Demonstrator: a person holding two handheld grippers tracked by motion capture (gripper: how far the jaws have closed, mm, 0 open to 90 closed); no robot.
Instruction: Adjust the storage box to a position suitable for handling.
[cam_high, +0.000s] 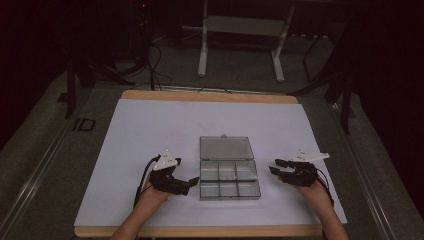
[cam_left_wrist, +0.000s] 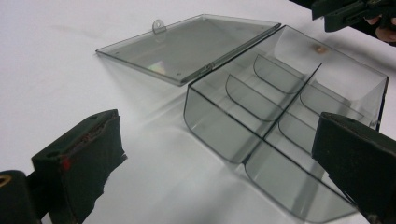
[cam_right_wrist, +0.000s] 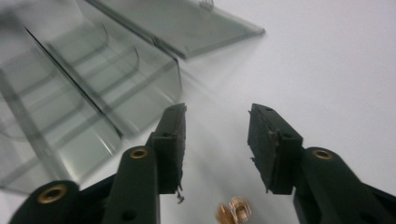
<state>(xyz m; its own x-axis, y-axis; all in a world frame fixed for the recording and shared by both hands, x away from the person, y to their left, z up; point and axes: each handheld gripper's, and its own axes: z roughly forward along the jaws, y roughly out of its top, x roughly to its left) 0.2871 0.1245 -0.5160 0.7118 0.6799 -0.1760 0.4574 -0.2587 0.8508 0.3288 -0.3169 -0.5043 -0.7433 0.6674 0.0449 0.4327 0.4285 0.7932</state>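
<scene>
1. A clear smoky-grey plastic compartment box (cam_high: 229, 180) sits on the white tabletop (cam_high: 150, 130), near the person's edge and roughly midway between the two grippers.
2. Its hinged lid (cam_high: 225, 148) lies swung fully open and flat on the tabletop on the far side of the tray, with a small hang tab at its outer edge (plain in the left gripper view (cam_left_wrist: 159, 25)).
3. The tray is split into six compartments – two rows of three – by one long divider and curved cross walls; all six look bare in the high view.
4. The left gripper (cam_high: 192, 181) rests just left of the box, its tips pointing at the tray's near left corner and close beside it; whether they touch the box I cannot tell.
5. Its jaws stand spread wide: in the left gripper view one pad (cam_left_wrist: 88, 154) is at the lower left and the other at the lower right, with the tray's corner (cam_left_wrist: 261, 140) seen between them farther off.
6. The right gripper (cam_high: 276, 166) lies to the right of the box, tips towards the tray's right wall and a little apart from it.
7. Its jaws are partly spread, with nothing but white tabletop between the pads (cam_right_wrist: 268, 140) – the tray (cam_right_wrist: 93, 84) lies off to one side of them.
</scene>
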